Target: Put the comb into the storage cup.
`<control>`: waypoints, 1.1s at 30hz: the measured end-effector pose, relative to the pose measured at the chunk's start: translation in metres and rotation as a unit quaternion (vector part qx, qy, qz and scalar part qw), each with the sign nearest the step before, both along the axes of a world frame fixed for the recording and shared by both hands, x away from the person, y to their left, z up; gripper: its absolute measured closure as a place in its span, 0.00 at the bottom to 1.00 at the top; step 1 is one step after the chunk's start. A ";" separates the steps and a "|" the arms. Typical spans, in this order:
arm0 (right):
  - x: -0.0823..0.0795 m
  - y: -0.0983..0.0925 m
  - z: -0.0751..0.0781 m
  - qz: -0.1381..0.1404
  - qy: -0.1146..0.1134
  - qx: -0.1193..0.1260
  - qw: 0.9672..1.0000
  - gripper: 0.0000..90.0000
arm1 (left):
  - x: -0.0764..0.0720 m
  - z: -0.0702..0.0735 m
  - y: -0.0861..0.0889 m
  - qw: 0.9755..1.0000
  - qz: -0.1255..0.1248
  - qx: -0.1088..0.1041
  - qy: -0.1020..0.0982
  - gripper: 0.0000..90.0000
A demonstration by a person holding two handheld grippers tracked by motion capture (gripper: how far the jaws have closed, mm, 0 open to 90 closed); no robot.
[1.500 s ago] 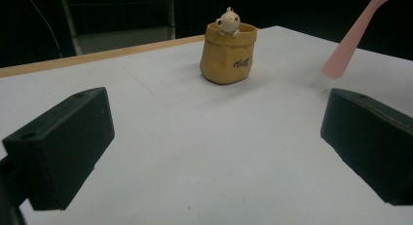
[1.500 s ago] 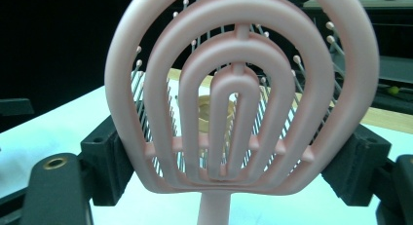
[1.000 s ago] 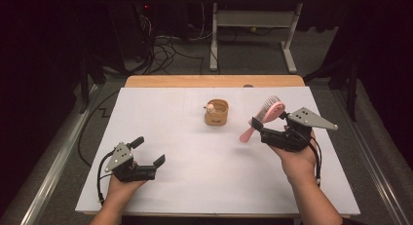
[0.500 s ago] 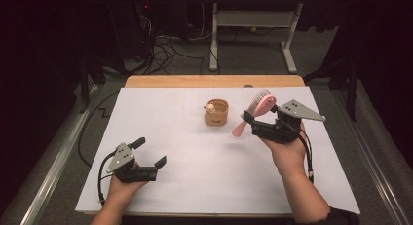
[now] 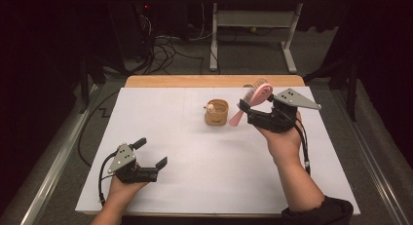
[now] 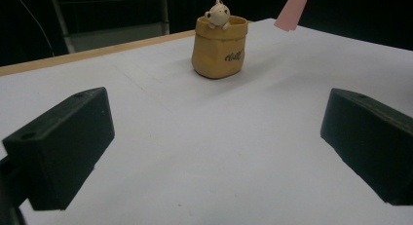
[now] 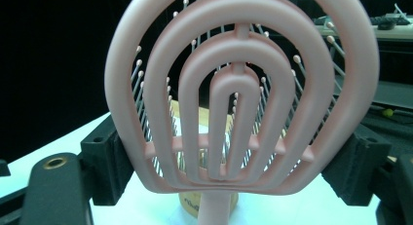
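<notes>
Right gripper (image 5: 249, 108) clamps the pink hairbrush (image 5: 256, 93) by the base of its head — handle end hanging toward the tan pot (image 5: 216, 112).

My jaws press both edges of the brush head, as the right gripper view shows; the pot with its little animal figure (image 5: 211, 108) stands on the white table (image 5: 195, 152) at about 9 o'clock from my fingertips, close by. I judge the handle should go into the pot's mouth — so I'd tip it more upright, centre it clear of the figure, then lower gently. My left gripper (image 5: 152, 153) rests wide open and empty at 7 o'clock.
</notes>
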State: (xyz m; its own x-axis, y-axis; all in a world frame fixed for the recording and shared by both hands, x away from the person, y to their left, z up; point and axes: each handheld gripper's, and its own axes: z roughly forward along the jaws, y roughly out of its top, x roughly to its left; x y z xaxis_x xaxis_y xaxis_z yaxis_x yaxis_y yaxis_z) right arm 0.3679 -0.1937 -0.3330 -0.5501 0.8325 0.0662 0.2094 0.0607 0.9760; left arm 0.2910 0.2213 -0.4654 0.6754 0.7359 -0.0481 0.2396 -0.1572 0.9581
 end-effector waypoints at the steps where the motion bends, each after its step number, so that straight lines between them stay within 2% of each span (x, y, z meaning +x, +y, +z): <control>1: 0.001 0.001 0.001 -0.001 -0.001 0.000 1.000 0.23 | 0.000 0.000 0.000 1.000 0.000 0.000 -0.001 0.00; 16: 0.015 0.010 0.019 -0.009 -0.022 0.006 1.000 0.23 | -0.001 0.000 0.000 1.000 -0.002 0.004 -0.002 0.00; 20: 0.019 0.013 0.022 -0.011 -0.026 0.012 1.000 0.22 | -0.002 0.001 0.000 1.000 -0.002 0.000 -0.005 0.00; 27: 0.030 0.020 0.021 -0.012 -0.023 0.014 1.000 0.22 | -0.002 0.001 0.000 1.000 -0.002 -0.005 -0.005 0.00; 33: 0.040 0.027 0.015 -0.013 -0.020 0.013 1.000 0.22 | -0.001 0.001 0.000 1.000 -0.005 0.001 -0.004 0.00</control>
State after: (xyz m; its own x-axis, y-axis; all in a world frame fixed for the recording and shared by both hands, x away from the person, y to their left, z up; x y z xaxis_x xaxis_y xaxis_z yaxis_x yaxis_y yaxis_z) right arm 0.4082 -0.1672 -0.3180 -0.5316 0.8443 0.0674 0.1720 0.0297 0.9846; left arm 0.2898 0.2214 -0.4647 0.6824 0.7297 -0.0420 0.2312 -0.1610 0.9595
